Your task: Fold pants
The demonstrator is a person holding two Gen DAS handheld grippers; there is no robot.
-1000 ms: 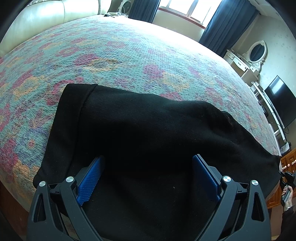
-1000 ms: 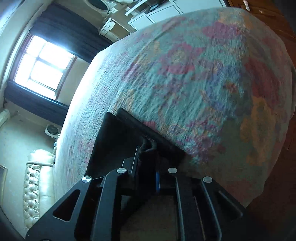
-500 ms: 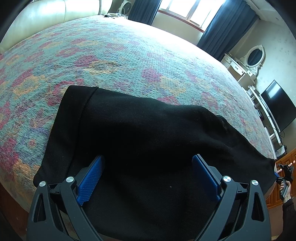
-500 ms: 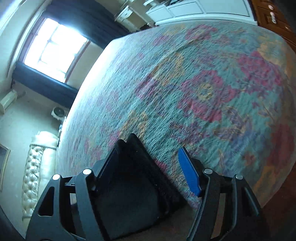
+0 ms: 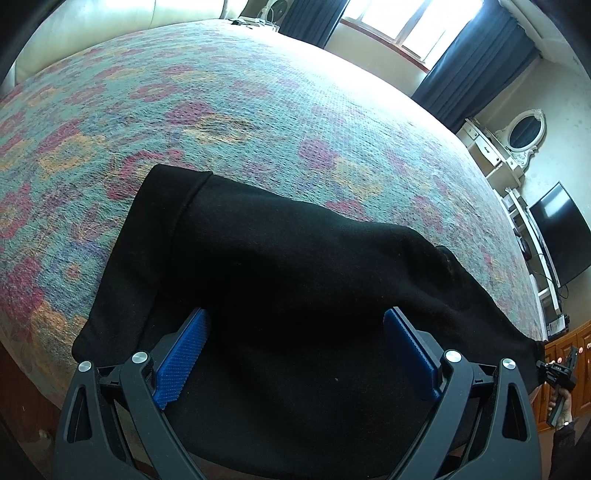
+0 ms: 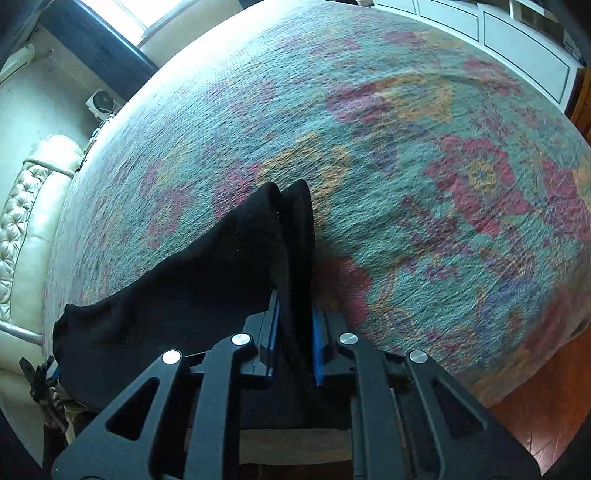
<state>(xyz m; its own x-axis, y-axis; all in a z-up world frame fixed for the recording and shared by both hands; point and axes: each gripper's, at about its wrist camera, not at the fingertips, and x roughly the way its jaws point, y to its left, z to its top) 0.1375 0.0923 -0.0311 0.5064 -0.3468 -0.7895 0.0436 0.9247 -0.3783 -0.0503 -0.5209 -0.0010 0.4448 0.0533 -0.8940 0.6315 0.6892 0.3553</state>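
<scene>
- The right gripper [image 6: 293,325], bottom centre of its view, is closing, its blue pads pinching the doubled hem of the black pants [image 6: 207,280].
- The left gripper [image 5: 295,354] hovers with jaws spread wide over the pants [image 5: 288,280], pinching nothing.
- The pants lie across the near edge of the floral bedspread [image 5: 258,110].

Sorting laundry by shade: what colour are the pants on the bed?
Plain black pants, clearest in the left wrist view.

Sunlit bdrm, curtained window [image 5: 399,22]
</scene>
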